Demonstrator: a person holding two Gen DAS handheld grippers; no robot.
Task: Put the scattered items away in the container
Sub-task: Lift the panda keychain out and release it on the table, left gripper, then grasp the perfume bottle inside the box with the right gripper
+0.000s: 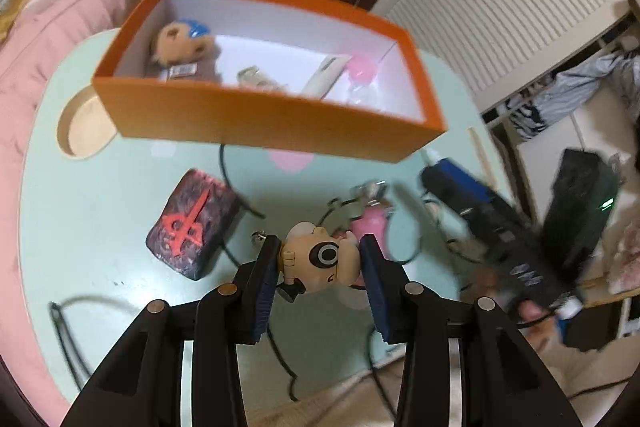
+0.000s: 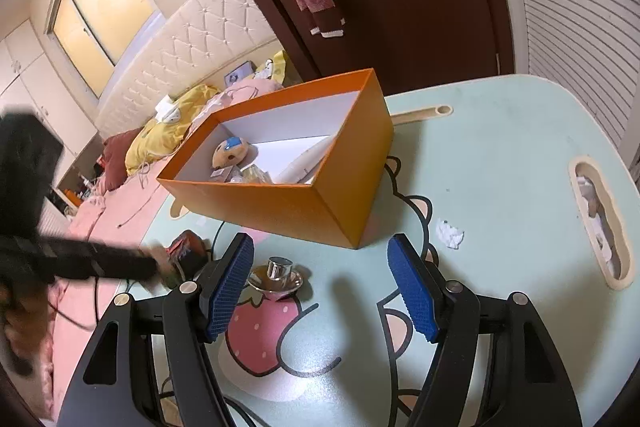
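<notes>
An open orange box (image 1: 256, 119) stands on the pale green table (image 1: 100, 211); inside lie a plush toy (image 1: 182, 45), a white tube (image 1: 326, 73) and a pink item (image 1: 362, 69). My left gripper (image 1: 320, 259) is shut on a small beige figurine (image 1: 320, 259), held above the table in front of the box. A dark block with a red mark (image 1: 194, 223) lies to its left, a pink keychain item (image 1: 370, 225) behind it. My right gripper (image 2: 320, 275) is open over the table, a shiny metal knob (image 2: 276, 277) between its fingers. The box also shows in the right wrist view (image 2: 288, 203).
Black cables (image 1: 232, 179) run across the table. The right gripper's body (image 1: 500, 227) appears blurred at right in the left wrist view. A crumpled paper scrap (image 2: 450, 233) lies right of the box. A slot (image 2: 600, 219) is cut in the table's right side. A pink bed (image 1: 48, 39) is at left.
</notes>
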